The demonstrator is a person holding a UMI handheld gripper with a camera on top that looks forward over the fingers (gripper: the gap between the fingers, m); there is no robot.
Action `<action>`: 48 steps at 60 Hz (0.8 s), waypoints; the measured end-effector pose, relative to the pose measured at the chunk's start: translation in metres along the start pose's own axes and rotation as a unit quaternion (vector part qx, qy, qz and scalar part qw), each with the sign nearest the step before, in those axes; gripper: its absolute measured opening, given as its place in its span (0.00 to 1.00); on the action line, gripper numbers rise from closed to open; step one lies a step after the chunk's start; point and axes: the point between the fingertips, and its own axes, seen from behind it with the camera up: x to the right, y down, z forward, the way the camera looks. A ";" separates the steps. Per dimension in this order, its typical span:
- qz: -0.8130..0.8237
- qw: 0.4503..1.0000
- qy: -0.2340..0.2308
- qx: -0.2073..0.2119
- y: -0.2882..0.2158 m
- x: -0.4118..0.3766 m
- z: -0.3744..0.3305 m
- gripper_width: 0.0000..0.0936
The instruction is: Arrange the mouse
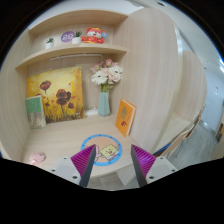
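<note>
**Gripper hangs open over a decorated desk nook**

The gripper (113,160) is held level above the bench (70,140), its two fingers spread apart with nothing between them; the magenta pads (84,158) face each other across a clear gap. Just beyond the fingertips lies a round blue-rimmed mat (101,149) on the pale surface. To the left of the fingers, near the bench's front edge, sits a small rounded whitish object (39,156) that may be the mouse, though that cannot be told for sure. Farther back, a small orange picture frame (125,116) leans upright to the right, beside a pale blue vase (105,102) of pink and white flowers (106,73). At the rear left stands a yellow painting of flowers (55,95). Above it, a shelf (70,50) carries a small potted plant (49,43) and an orange toy (92,36). No writing is legible anywhere.
</note>
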 end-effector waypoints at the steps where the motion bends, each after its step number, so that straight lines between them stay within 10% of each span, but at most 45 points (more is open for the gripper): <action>1: -0.002 1.000 -0.001 -0.004 0.004 -0.003 0.000 0.73; 27: -0.044 0.981 -0.136 -0.130 0.179 -0.233 -0.019 0.73; 48: -0.063 0.956 -0.246 -0.145 0.202 -0.415 0.001 0.74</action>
